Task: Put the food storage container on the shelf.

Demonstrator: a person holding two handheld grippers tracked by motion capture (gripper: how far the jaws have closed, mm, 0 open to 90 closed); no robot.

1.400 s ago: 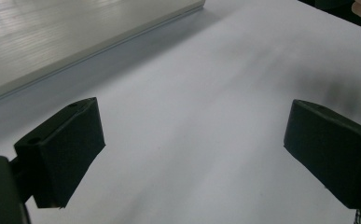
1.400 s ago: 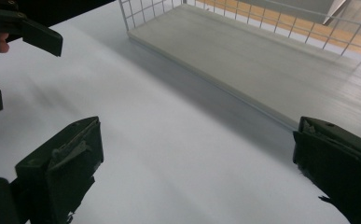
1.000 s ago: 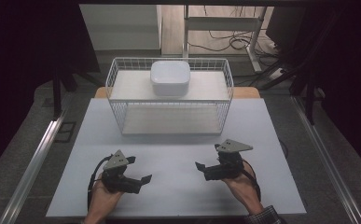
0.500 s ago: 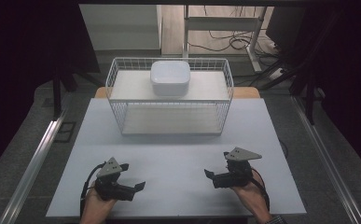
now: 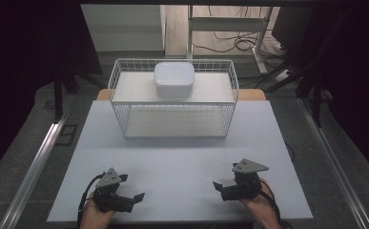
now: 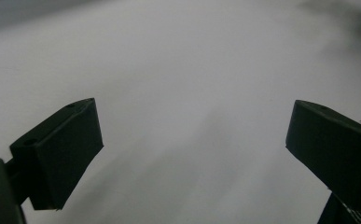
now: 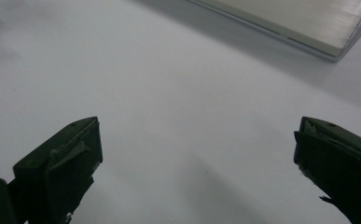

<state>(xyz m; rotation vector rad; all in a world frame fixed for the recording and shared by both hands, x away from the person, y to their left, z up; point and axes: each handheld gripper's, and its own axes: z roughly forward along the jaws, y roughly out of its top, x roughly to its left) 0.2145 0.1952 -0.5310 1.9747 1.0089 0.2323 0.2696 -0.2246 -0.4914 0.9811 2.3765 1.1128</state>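
- A white table [image 5: 182, 157] sits in the middle of a dark room.
- At the far side of the table stands a white wire basket [image 5: 172, 119].
- The basket has a flat white shelf inside, up near its top.
- A white bowl [image 5: 173, 79] with rounded corners sits on that shelf, near the middle.
- The left gripper [image 5: 133, 197] is near the front edge of the table, on the left side. A hand [image 5: 94, 217] holds it from below.
- Its two black jaws are wide apart and nothing is between them. The left gripper view shows just the bare white table between the jaws.
- The right gripper [image 5: 219, 185] is near the front edge too, on the right side. Another hand [image 5: 258, 205] holds it.
- Its jaws are wide apart too, with nothing in them.
- The right gripper view shows the white table and a shiny pale flat edge [image 7: 304, 23] in the top corner. I cannot tell what that edge is.
- Both grippers are well apart from the basket and the bowl.
- The two grippers point toward each other.
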